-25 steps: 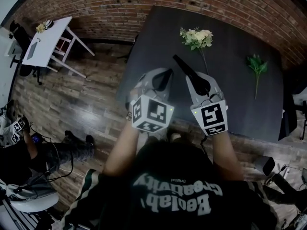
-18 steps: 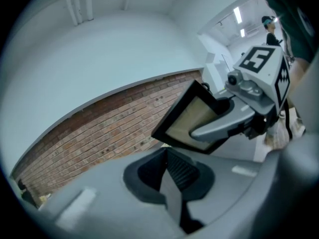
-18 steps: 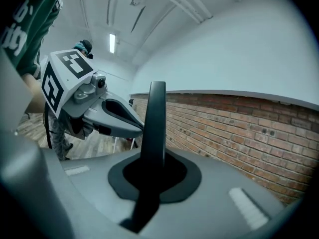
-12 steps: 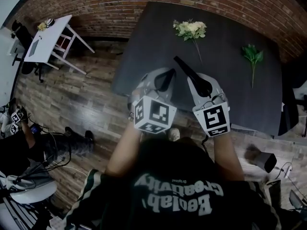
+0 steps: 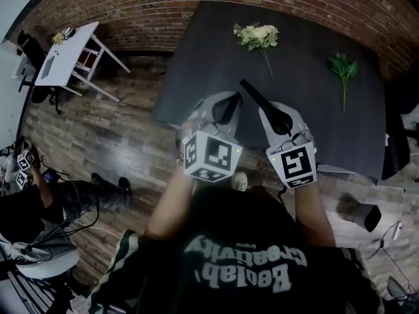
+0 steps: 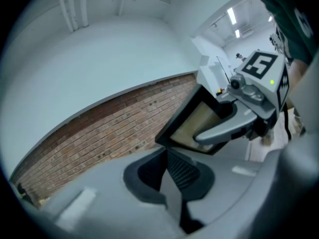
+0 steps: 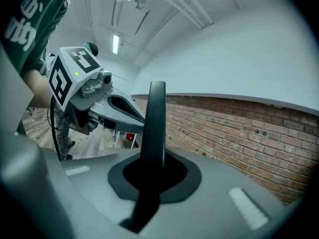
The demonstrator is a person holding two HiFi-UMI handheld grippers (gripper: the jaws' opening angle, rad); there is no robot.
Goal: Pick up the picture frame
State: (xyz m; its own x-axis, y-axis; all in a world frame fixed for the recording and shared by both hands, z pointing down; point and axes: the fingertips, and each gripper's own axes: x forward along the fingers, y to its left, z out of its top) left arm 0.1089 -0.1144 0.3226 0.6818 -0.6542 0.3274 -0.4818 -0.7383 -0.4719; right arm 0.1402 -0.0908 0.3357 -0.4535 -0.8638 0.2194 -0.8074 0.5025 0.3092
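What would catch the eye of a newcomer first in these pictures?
First, the black picture frame, clamped in the right tool and held in the air above the dark table. Next, on the far part of that table, a bunch of white flowers and a green sprig lie apart from each other, with a red brick wall behind them.

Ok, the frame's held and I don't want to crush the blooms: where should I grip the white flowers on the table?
Take the white flowers low on the bare stem. It lies flat on the table, running toward the near edge, so probably come from above, fingers straddling it crosswise. The left gripper looks empty; the right gripper holds the picture frame.
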